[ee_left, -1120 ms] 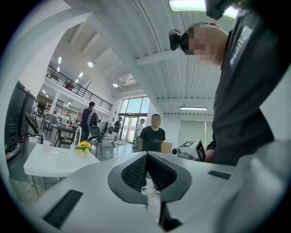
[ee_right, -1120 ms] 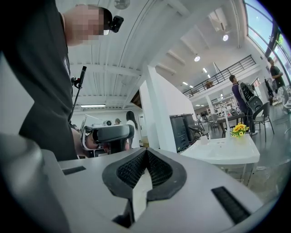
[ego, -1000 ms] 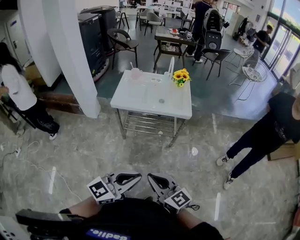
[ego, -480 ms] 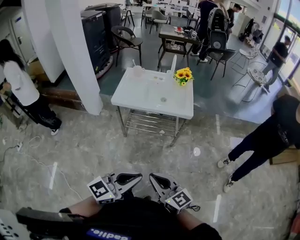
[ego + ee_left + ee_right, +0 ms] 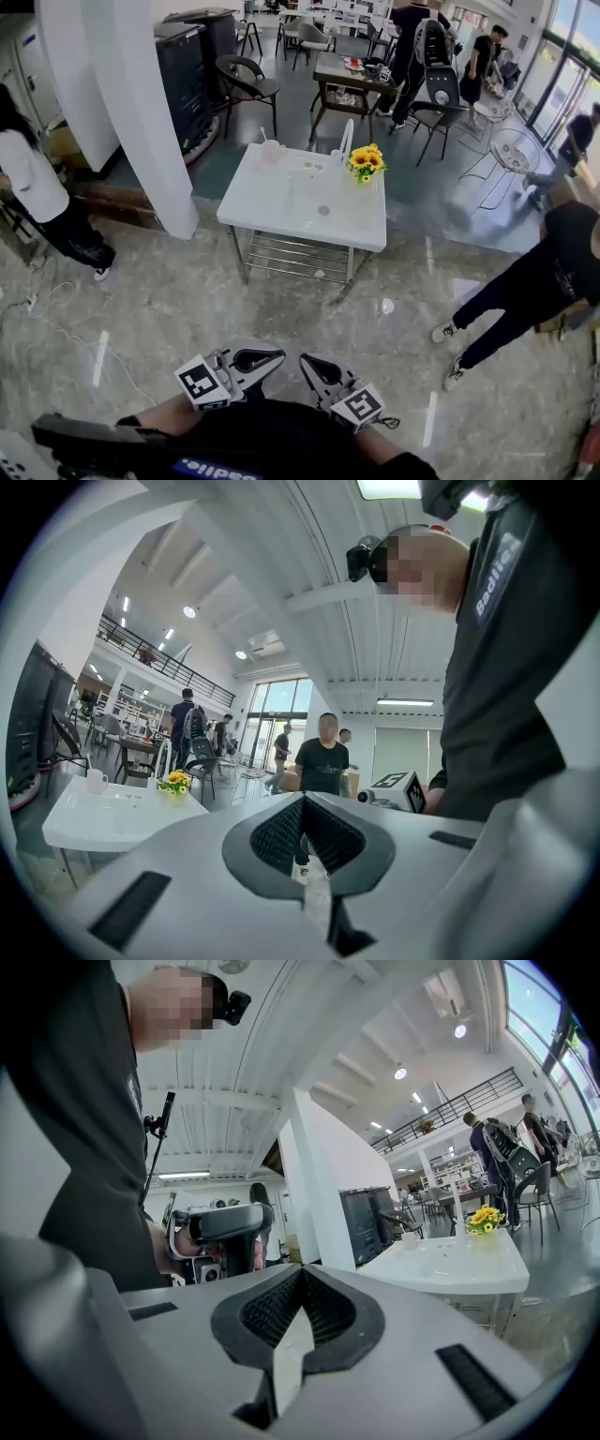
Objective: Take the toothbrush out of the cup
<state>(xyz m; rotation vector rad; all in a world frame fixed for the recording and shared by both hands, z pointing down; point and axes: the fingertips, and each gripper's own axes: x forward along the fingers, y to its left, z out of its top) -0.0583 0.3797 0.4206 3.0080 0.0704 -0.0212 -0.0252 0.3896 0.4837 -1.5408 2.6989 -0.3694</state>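
Note:
Far ahead, a pale pink cup (image 5: 272,150) stands at the back left corner of the white table (image 5: 300,211), with a thin toothbrush (image 5: 263,134) sticking up out of it. My left gripper (image 5: 279,355) and right gripper (image 5: 304,361) are held low near my body, tips close together, both shut and empty. In the left gripper view the left gripper (image 5: 302,803) points past the table (image 5: 112,822), where the cup (image 5: 96,781) shows small. In the right gripper view the right gripper (image 5: 300,1279) has the table (image 5: 450,1265) off to its right.
Yellow flowers (image 5: 364,160) sit at the table's back right. A white pillar (image 5: 141,103) rises to the left. A person in black (image 5: 525,281) stands right of the table, another (image 5: 37,197) at far left. Chairs and tables stand behind. Marble floor lies between me and the table.
The table has shifted slightly in the head view as I move over the floor. People in the background have walked on. Both grippers stay shut and keep their place before me.

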